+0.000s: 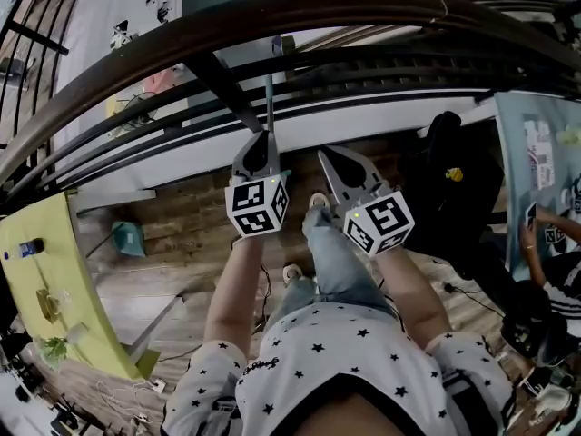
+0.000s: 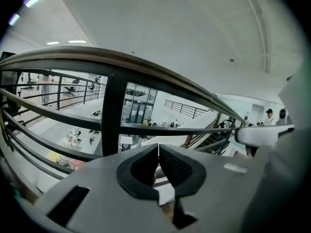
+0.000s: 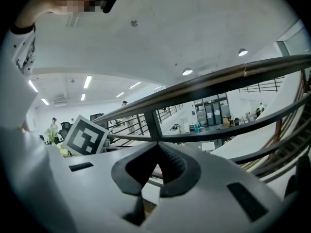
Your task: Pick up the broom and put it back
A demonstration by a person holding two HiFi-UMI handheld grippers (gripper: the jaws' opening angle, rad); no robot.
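A thin pale pole [image 1: 270, 98], which may be the broom's handle, stands upright against the dark railing [image 1: 300, 16]; its lower end is hidden behind my left gripper [image 1: 259, 143]. The tip of that gripper lies just under the pole. In the left gripper view its jaws [image 2: 158, 152] are shut, pad against pad, and hold nothing. My right gripper [image 1: 331, 159] is beside it to the right, a little apart from the pole. Its jaws [image 3: 156, 149] meet at the tips with nothing between them. Both point at the railing bars [image 2: 111, 110].
A teal dustpan [image 1: 127, 237] lies on the wooden floor at the left, near a yellow-green table [image 1: 50, 271]. A black chair [image 1: 449, 184] stands at the right, with a seated person [image 1: 549, 243] beyond it. The railing post [image 3: 150, 123] is close ahead.
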